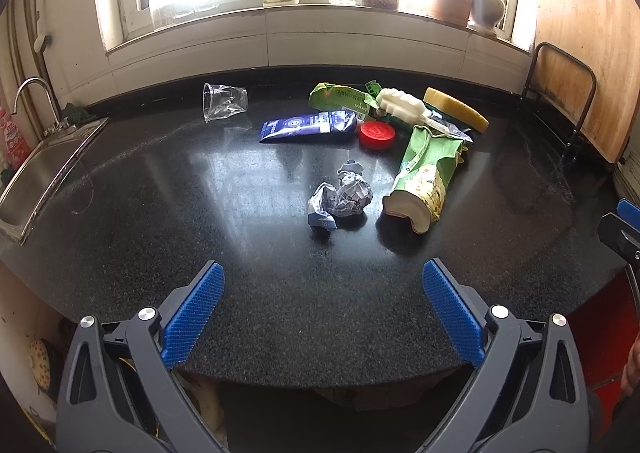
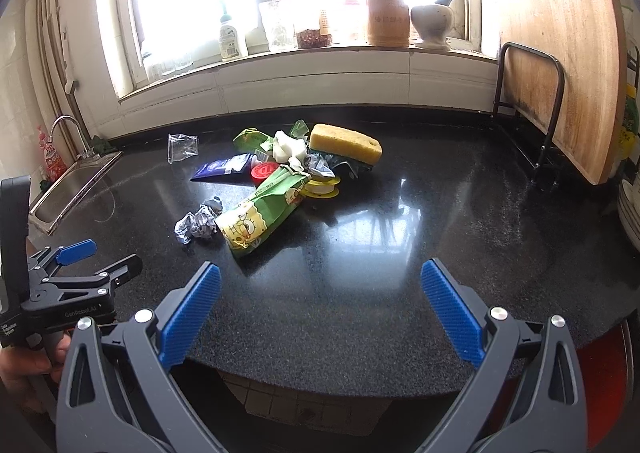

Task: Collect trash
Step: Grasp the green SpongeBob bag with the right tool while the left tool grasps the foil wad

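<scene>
- A heap of trash lies toward the back middle of the black speckled bench [image 1: 280,325], below the window.
- Nearest the front edge sits a crumpled paper wad [image 1: 340,199], just left of a green snack bag [image 1: 424,177] printed with a yellow cartoon figure and lying on its side.
- Behind the wad lies a dark blue tube [image 1: 308,127], with a red lid [image 1: 377,135] touching its right end.
- A second green wrapper [image 1: 340,97] lies behind the tube; a white plastic piece [image 1: 402,105] rests partly on it.
- A yellow sponge [image 1: 456,109] sits at the right end of the heap, and from the right-hand view a yellow-rimmed tape roll [image 2: 322,185] shows in front of it.
- A clear plastic cup [image 1: 224,101], crushed and on its side, lies apart to the left of the heap.
- The left gripper [image 1: 324,293] hangs over the front edge of the bench, jaws spread wide, nothing between them.
- The right gripper [image 2: 320,291] hangs beside it to the right, jaws equally wide, holding nothing, well short of the trash.
- A steel sink [image 1: 44,181] with a curved tap [image 1: 36,93] is set in the left end of the bench.
- A round wooden board [image 2: 560,65] leans in a metal rack [image 2: 528,101] at the right; jars and a mortar with pestle [image 2: 432,19] line the windowsill [image 2: 320,57].
</scene>
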{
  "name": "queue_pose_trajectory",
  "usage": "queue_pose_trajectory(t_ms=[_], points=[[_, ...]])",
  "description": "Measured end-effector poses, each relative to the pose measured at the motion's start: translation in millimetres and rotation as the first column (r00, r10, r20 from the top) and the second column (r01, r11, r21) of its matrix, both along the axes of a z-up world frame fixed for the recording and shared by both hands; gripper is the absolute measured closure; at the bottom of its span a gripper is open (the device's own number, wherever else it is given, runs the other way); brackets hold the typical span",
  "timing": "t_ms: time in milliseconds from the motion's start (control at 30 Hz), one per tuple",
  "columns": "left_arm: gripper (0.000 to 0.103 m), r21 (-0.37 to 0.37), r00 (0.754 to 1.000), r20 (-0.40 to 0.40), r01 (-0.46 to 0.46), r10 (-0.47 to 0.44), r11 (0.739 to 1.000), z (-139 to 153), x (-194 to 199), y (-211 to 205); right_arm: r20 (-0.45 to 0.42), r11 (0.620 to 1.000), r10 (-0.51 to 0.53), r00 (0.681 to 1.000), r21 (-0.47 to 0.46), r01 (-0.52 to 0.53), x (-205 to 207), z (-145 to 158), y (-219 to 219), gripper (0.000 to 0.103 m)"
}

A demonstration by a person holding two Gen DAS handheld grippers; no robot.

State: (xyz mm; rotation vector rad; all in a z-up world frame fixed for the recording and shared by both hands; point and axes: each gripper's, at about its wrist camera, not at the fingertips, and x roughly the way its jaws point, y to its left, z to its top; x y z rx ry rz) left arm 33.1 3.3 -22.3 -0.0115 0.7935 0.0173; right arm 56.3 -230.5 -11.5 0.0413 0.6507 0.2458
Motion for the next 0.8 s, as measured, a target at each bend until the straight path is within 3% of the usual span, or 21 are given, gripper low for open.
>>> queue_pose_trajectory(t_ms=[167, 500, 700, 800], points=[[0.006, 0.040, 0.999, 0.002, 0.036, -0.036, 0.999, -12, 37, -3, -0.031, 0.999, 0.026, 0.999, 0.037, -0.025, 44, -4, 11, 0.006], [0.006, 0.023, 0.991, -0.087, 0.106, -0.103, 0.994, -46, 97, -5, -0.252, 0.985, 0.083, 0.964, 0.171, -0.040, 158, -46, 47, 0.006], [0.007, 0.020, 0.988, -0.127, 0.093, -0.089, 0.996, -61, 119, -2, -0.365, 0.964, 0.121, 0.923, 0.265, -0.022, 191, -69, 58, 0.017], [0.007, 0.013, 0.988, -0.130, 0.087, -0.085, 0.996, -64, 125, -1, -0.400, 0.955, 0.137, 0.906, 0.296, -0.014, 198, -77, 60, 0.032]])
